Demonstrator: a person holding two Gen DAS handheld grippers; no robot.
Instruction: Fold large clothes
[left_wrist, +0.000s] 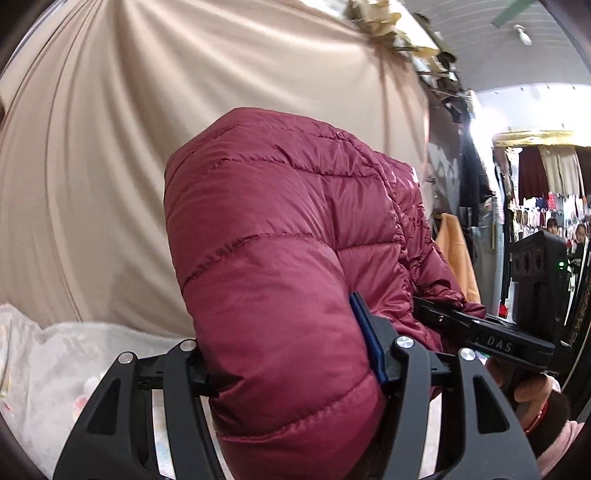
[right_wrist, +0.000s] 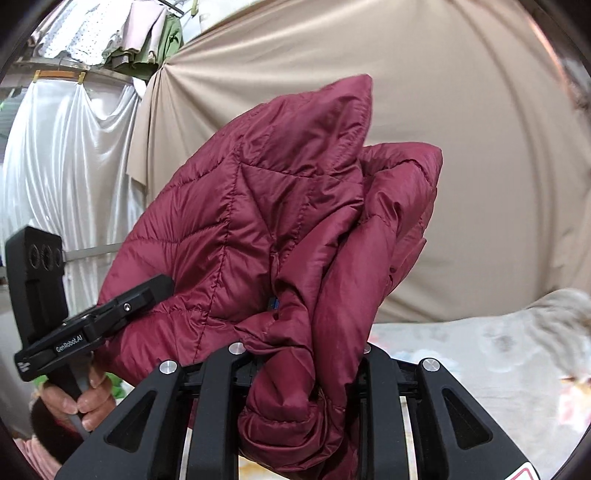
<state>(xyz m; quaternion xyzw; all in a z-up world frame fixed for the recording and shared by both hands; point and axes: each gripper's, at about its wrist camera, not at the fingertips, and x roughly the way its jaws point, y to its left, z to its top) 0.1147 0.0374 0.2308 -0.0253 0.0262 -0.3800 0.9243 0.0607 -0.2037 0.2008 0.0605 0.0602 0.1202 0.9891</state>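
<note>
While both grippers point roughly level, a quilted maroon puffer jacket (left_wrist: 280, 236) hangs bunched between them, lifted clear of the pale floral bedding (left_wrist: 48, 354) below. The left gripper (left_wrist: 291, 369) clamps a thick padded fold of the jacket: its jaws stand moderately wide, with the blue pad (left_wrist: 364, 332) of one finger pressed against the fabric and the other finger buried behind the bulge. The right gripper (right_wrist: 303, 354) clamps a gathered, creased bundle of the same jacket, with its jaws set narrower and the fabric filling the gap between them and spilling down over the frame. In the left wrist view, the right gripper's black body enters from the right edge, its finger reaching into the jacket, with a hand (left_wrist: 532, 397) in a pink sleeve gripping the handle. In the right wrist view, the left gripper's body enters from the left, its finger lying against the jacket, with a hand (right_wrist: 81, 398) wrapped around its handle. A beige draped curtain (left_wrist: 110, 147) fills the background, a white curtain (right_wrist: 66, 158) hangs beside it, and hanging garments (left_wrist: 546, 177) crowd the far right of the left wrist view.
</note>
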